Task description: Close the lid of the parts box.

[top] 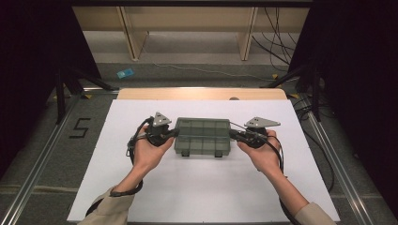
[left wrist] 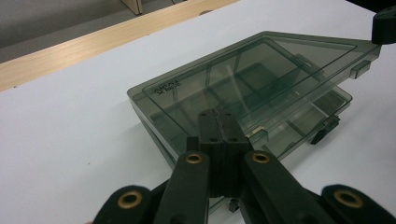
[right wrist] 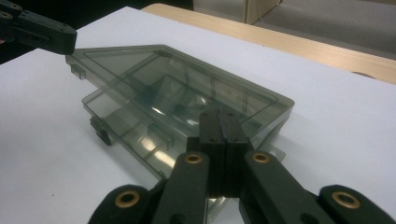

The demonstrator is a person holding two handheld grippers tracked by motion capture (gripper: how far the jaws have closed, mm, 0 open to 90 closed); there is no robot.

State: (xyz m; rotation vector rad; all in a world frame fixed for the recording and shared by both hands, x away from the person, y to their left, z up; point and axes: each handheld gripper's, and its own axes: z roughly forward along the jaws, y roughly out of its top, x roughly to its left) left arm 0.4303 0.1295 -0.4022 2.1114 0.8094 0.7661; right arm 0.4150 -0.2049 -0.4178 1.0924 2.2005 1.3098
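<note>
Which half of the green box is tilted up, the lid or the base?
The lid: its latch edge stands above the base, which lies flat on the white table.

White board (top: 197,197) on wooden table (top: 202,93); blue item (top: 125,73), perhaps tape, on floor.

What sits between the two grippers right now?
The smoky compartment box, lid partly raised, spans the stretch between the left gripper and the right gripper; the high view shows it.

Organizer box (top: 202,136) – glossy smoked plastic; table (top: 197,192) – matt white.
</note>
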